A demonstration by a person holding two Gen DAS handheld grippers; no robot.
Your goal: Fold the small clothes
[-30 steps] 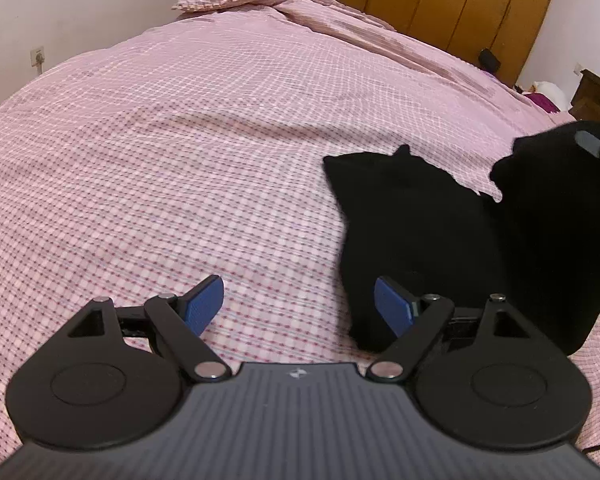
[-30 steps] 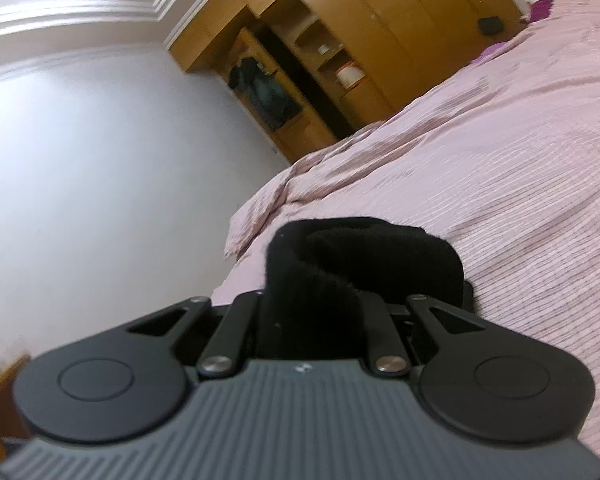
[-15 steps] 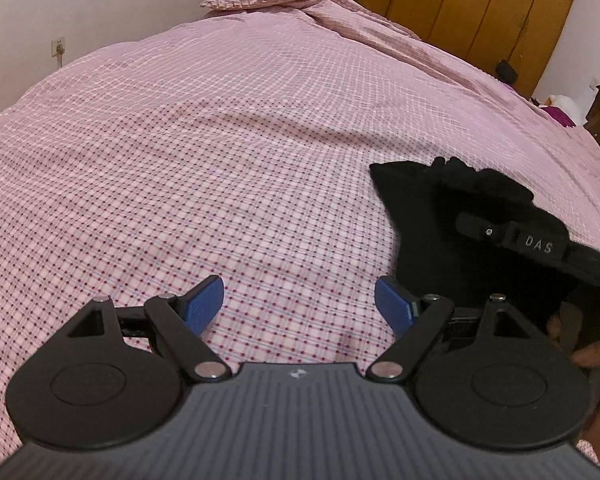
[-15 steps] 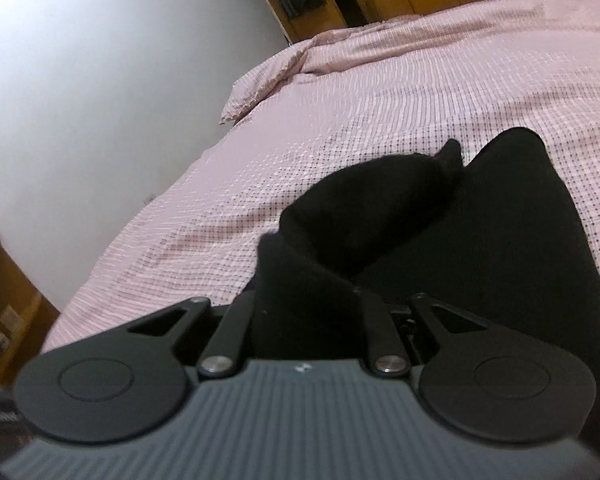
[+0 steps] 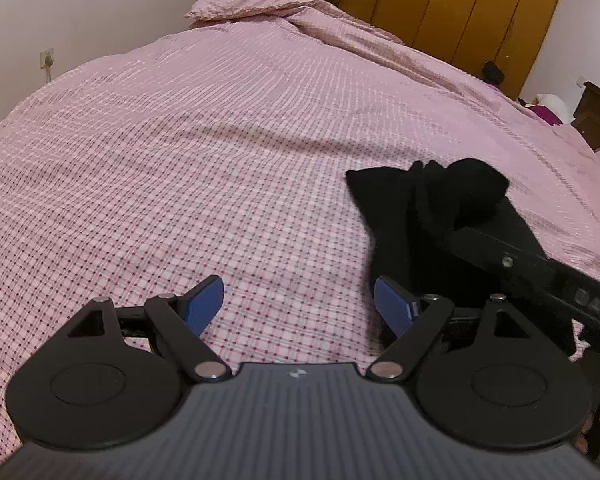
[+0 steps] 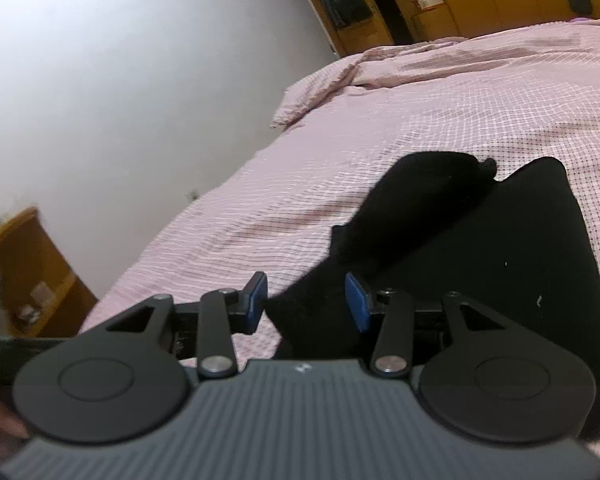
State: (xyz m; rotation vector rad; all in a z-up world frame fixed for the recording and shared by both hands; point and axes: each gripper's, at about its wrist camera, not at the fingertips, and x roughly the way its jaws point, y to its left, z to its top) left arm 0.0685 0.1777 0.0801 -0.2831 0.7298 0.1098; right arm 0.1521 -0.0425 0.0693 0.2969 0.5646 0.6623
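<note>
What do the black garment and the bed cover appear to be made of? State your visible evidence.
Black garment: soft matt knit, perhaps fleece or wool; fuzzy edges, a fleck of lint, no sheen.
Bed cover: thin woven cloth, probably cotton; a fine pink check that creases easily.

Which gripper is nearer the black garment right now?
Right. The right gripper straddles the black garment, fingers just opened; the left gripper hangs open beside its edge.

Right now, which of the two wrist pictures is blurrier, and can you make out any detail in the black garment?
Right wrist view: softer, smeared at the left edge near the wooden cabinet. Left wrist view: sharper, the checked bedspread crisp but bowed by the fisheye. In both, the black garment reads as a near-featureless dark mass; folds barely show.
</note>
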